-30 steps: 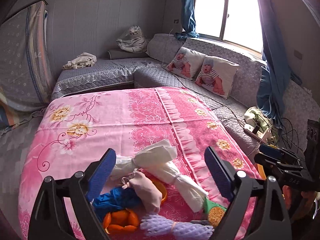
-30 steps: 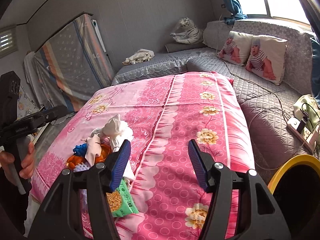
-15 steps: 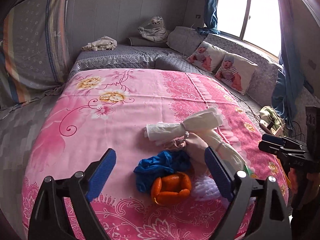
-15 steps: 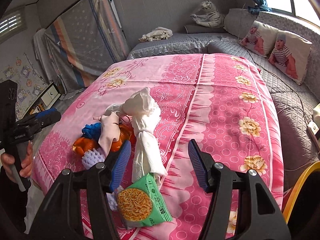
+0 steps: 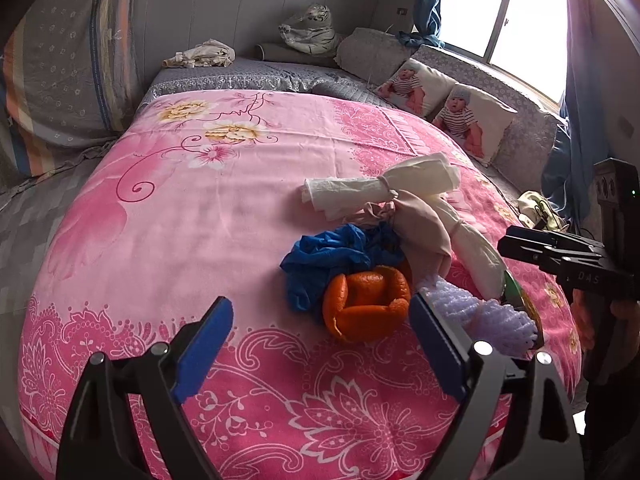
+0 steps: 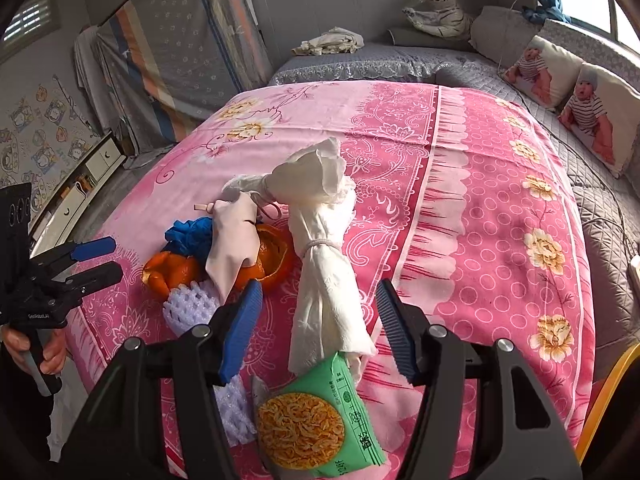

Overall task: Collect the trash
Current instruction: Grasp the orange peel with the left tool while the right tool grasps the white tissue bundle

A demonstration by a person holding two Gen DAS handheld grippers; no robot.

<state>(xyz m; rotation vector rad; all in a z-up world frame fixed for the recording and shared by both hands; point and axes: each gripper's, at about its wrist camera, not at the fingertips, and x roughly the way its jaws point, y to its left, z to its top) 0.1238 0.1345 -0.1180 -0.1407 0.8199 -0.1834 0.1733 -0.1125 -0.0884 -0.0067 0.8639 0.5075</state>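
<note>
Both grippers have dropped and moved in on the trash pile since a second ago, so the pile now sits much closer and fuller in each view. That reads as approach, first pick not yet made.

Left gripper [image 5: 320, 344] is spread wide, nothing between its pads. Orange peel [image 5: 366, 304] lies just ahead of it, toward its right finger, with the blue glove [image 5: 320, 256] just beyond the peel. Purple foam net [image 5: 496, 316] is off past its right finger.

Right gripper [image 6: 318, 320] is part open and empty; the tied white tissue bundle [image 6: 324, 264] lies in the gap between its fingers but I see no pad pressing it. Green snack packet [image 6: 320, 420] lies under the gripper, nearest the camera, touching the bundle's lower end. Beige glove [image 6: 234, 236] is ahead and left, draped over peel.

The pieces overlap, so a grab may drag neighbours along. All sits on the pink bedspread [image 6: 480, 220]. A yellow bin rim [image 6: 608, 400] shows at far right, probably the drop spot. The grippers work near each other over the pile.
</note>
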